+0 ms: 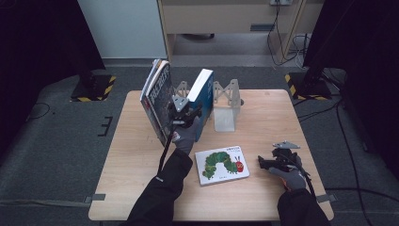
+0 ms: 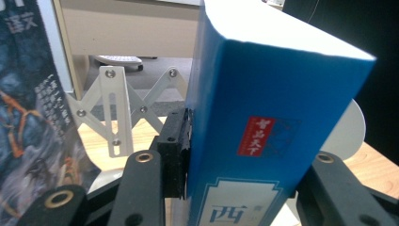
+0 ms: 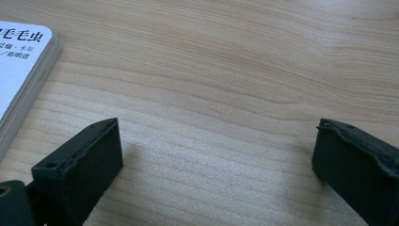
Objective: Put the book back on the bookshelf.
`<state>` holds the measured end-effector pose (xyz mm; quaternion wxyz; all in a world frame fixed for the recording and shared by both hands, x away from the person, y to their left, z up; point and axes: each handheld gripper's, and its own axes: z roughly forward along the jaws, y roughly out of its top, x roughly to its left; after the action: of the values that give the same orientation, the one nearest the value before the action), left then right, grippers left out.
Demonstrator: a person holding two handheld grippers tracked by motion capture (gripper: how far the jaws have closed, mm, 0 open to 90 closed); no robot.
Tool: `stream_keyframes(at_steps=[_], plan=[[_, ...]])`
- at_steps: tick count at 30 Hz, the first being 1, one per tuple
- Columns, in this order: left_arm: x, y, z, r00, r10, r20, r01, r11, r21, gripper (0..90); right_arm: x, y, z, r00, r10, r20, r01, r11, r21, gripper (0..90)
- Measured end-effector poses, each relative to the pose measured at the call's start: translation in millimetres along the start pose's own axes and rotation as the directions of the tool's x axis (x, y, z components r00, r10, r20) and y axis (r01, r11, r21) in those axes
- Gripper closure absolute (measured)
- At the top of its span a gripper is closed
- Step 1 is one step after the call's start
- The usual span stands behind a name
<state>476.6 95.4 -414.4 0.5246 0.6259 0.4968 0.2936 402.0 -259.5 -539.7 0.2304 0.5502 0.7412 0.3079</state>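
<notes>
A thick blue book (image 1: pixel 203 96) (image 2: pixel 263 108) stands upright at the back of the wooden table (image 1: pixel 268 117). My left gripper (image 1: pixel 186 113) (image 2: pixel 249 169) is shut on its lower spine, one pad on each cover. To its left a dark illustrated book (image 1: pixel 157 96) (image 2: pixel 28 122) leans on edge. A white picture book with a green caterpillar (image 1: pixel 221 164) (image 3: pixel 19 61) lies flat near the front. My right gripper (image 1: pixel 263 162) (image 3: pixel 214 155) rests just right of it, low over bare wood, jaws open with nothing between them.
A white metal bookend with a scissor-lattice back (image 1: pixel 226 106) (image 2: pixel 117 108) stands right of the blue book. Dark grey carpet surrounds the table, with cables (image 1: pixel 329 117) on the right and black-yellow stand feet (image 1: pixel 91 87) behind.
</notes>
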Motion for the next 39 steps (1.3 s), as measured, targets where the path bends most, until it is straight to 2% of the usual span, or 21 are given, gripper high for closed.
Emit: stream_keyframes(at_steps=[6, 8, 12, 15, 17, 25, 31, 38, 39], plan=[[1.4, -0.2, 3.0, 0.9999, 0.003, 0.015, -0.003, 1.0000, 0.000, 55.1, 0.1, -0.1, 0.0, 1.0000, 0.000, 0.001, 0.000, 1.000, 0.000, 2.5], [2.4, -2.3, -1.1, 0.9996, -0.001, 0.029, 0.001, 1.0000, 0.002, 53.9, 0.1, -0.1, 0.0, 1.0000, 0.000, 0.000, 0.000, 1.000, 0.000, 2.5], [3.8, -10.1, -12.0, 0.9986, 0.018, 0.050, -0.018, 0.9998, 0.010, 50.8, 0.2, -0.1, 0.0, 1.0000, 0.000, 0.000, 0.000, 1.000, -0.001, 2.6], [5.8, -13.1, -16.9, 0.9979, 0.043, 0.047, -0.045, 0.9987, 0.025, 53.2, 0.4, -0.2, -0.1, 1.0000, 0.002, 0.002, -0.002, 1.000, -0.001, 2.6], [6.8, -12.7, -17.3, 0.9980, 0.032, 0.054, -0.034, 0.9988, 0.035, 56.1, 0.6, -0.2, -0.1, 1.0000, 0.003, 0.002, -0.003, 1.000, -0.001, 2.5], [-2.7, -8.4, -8.6, 0.9985, 0.045, 0.032, -0.046, 0.9979, 0.047, 55.8, 0.8, -0.2, -0.1, 1.0000, 0.001, 0.002, -0.001, 1.000, 0.000, 2.5], [-10.8, -6.9, -0.6, 0.9984, 0.038, 0.043, -0.040, 0.9978, 0.054, 54.7, 0.8, -0.1, 0.0, 1.0000, -0.001, 0.002, 0.001, 1.000, 0.000, 2.5], [-11.0, -11.0, 0.6, 0.9968, 0.047, 0.064, -0.049, 0.9983, 0.030, 52.8, 1.0, -0.1, 0.0, 1.0000, -0.003, -0.002, 0.003, 1.000, 0.000, 2.5], [-10.3, -12.5, -0.9, 0.9966, 0.039, 0.072, -0.042, 0.9985, 0.034, 52.8, 1.0, -0.1, 0.0, 1.0000, -0.003, -0.002, 0.003, 1.000, 0.000, 2.5]])
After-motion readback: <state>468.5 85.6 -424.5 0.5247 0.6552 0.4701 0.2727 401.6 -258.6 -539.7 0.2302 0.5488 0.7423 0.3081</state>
